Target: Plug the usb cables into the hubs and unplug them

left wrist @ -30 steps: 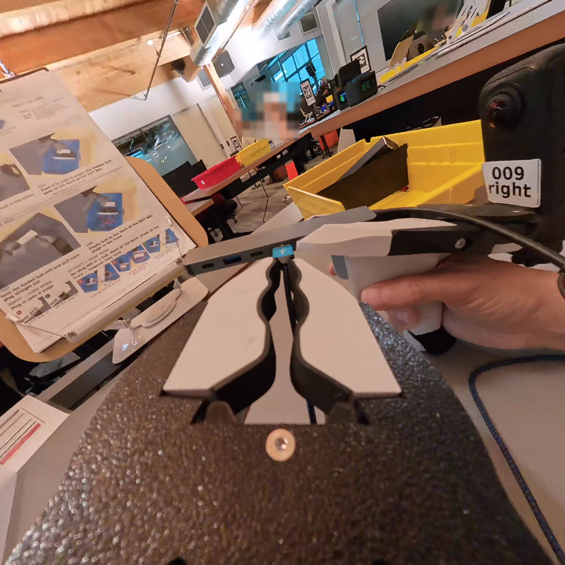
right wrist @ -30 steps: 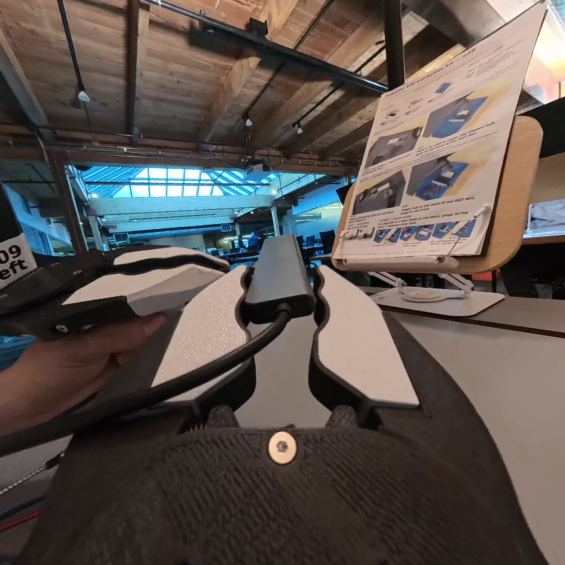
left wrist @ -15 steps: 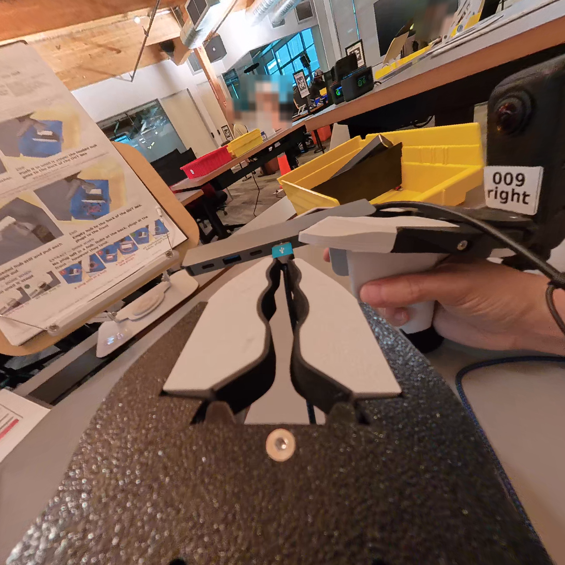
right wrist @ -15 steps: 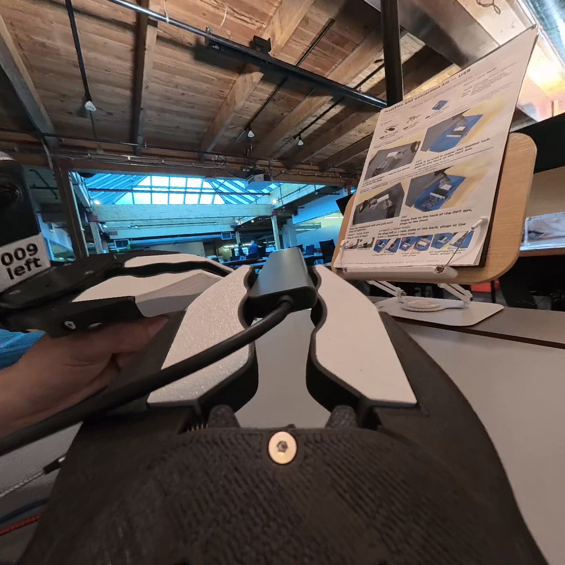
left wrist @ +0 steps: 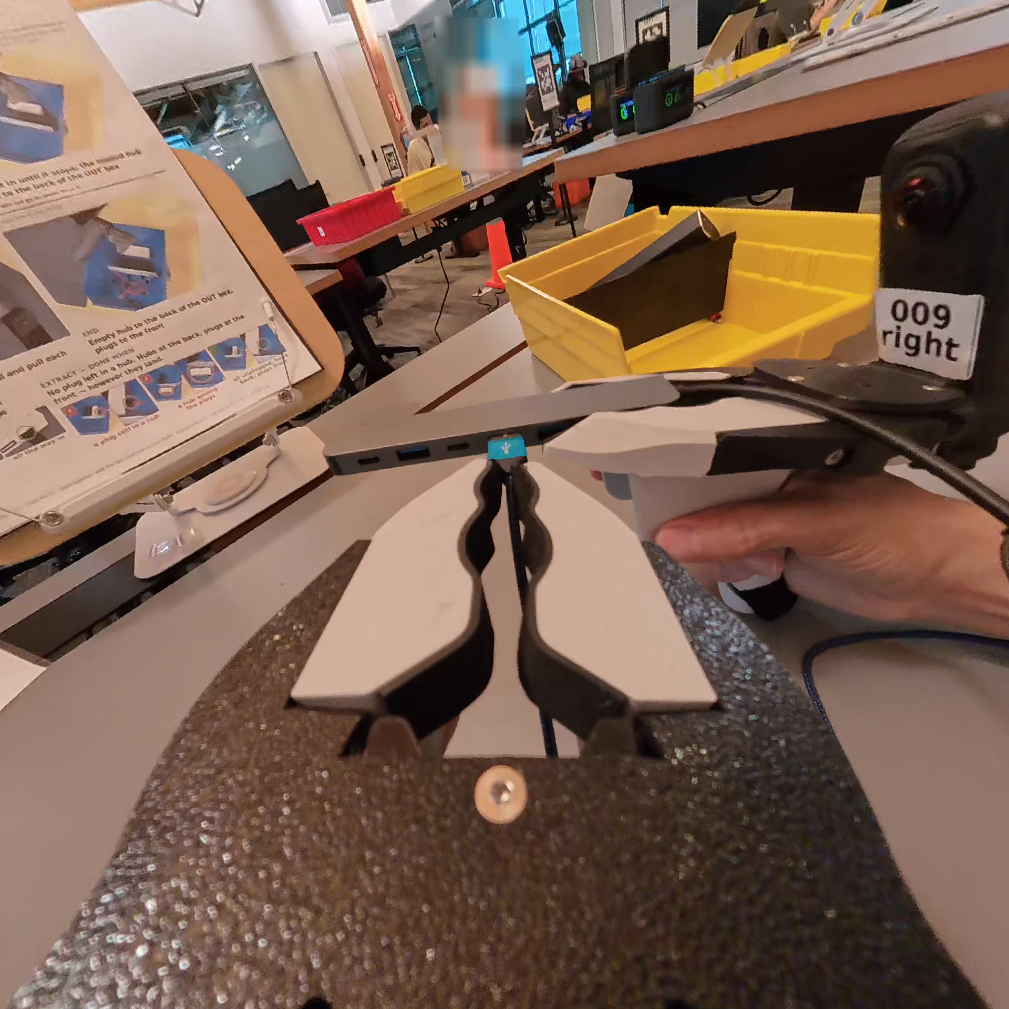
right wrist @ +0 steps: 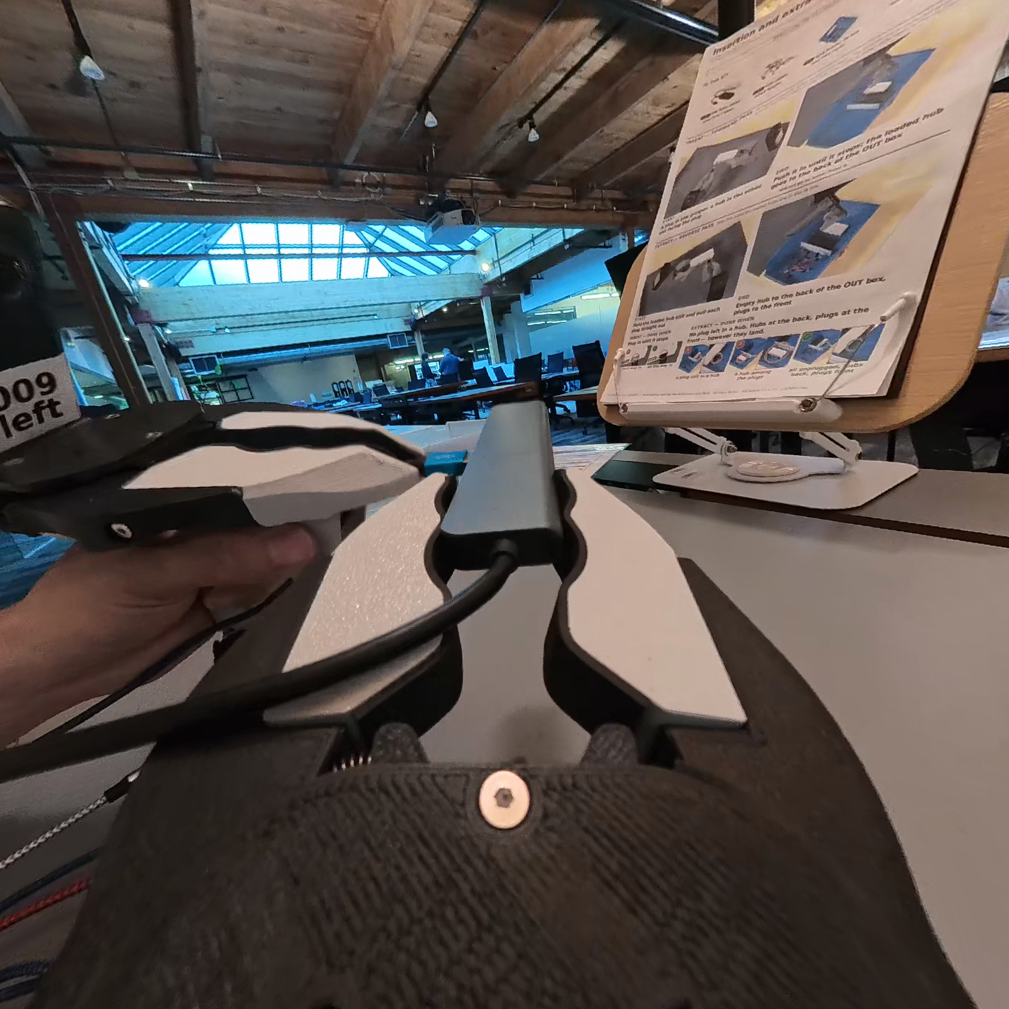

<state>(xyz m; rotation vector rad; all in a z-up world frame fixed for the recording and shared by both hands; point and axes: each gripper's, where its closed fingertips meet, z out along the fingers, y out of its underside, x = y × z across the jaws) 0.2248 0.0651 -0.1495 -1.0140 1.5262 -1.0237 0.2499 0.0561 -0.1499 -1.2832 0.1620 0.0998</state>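
My left gripper is shut on a dark USB cable just behind its blue plug. The plug sits against the port side of a grey hub and looks inserted. Empty ports show to its left. My right gripper is shut on the cable end of the same hub, holding it level above the table. The hub's black lead loops back to the left. Each gripper shows in the other's view, the right one and the left one, each held by a hand.
A yellow bin with a dark divider stands behind the hub. An instruction sheet on a wooden stand is at the left, also in the right wrist view. A blue cable lies on the grey table. My two grippers' fingertips are within a few centimetres of each other.
Both grippers have shifted together a little and the views have tilted down, so the stand has slid in frame. The plug stays at the hub and both grips are unchanged.
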